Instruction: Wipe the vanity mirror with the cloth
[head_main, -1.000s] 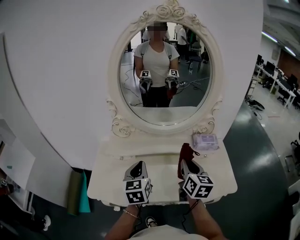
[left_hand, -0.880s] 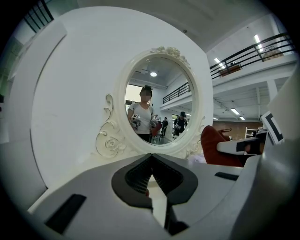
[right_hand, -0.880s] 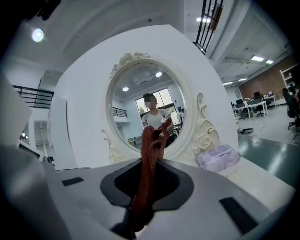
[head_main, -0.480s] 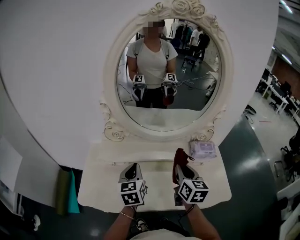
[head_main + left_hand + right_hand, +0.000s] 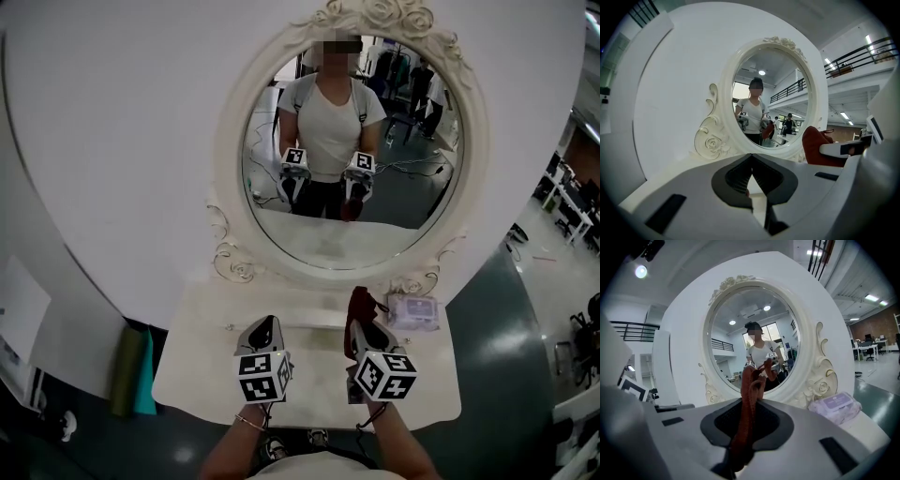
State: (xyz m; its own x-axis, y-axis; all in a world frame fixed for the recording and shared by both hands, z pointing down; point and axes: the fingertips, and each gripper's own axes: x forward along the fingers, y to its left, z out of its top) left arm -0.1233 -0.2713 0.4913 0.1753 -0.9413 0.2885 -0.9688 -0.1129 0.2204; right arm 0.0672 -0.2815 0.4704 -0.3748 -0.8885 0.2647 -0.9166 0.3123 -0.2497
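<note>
The oval vanity mirror (image 5: pixel 352 141) in its ornate white frame stands upright at the back of the white vanity table (image 5: pixel 206 370). My right gripper (image 5: pixel 361 323) is shut on a dark red cloth (image 5: pixel 360 305) that sticks up above its jaws, short of the glass. In the right gripper view the cloth (image 5: pixel 749 390) runs up between the jaws in front of the mirror (image 5: pixel 750 329). My left gripper (image 5: pixel 265 330) hovers beside it over the table, shut and holding nothing; its jaws meet in the left gripper view (image 5: pixel 751 158), facing the mirror (image 5: pixel 773 93).
A pack of wipes (image 5: pixel 413 310) lies at the table's back right, below the frame's scrollwork. Green rolled items (image 5: pixel 139 384) lean by the table's left side. Dark floor (image 5: pixel 506 375) lies to the right. A white curved wall (image 5: pixel 112 141) backs the mirror.
The head view has shifted, so the mirror sits further right in the picture. Both grippers stay over the table's front, the right one still holding the cloth.
</note>
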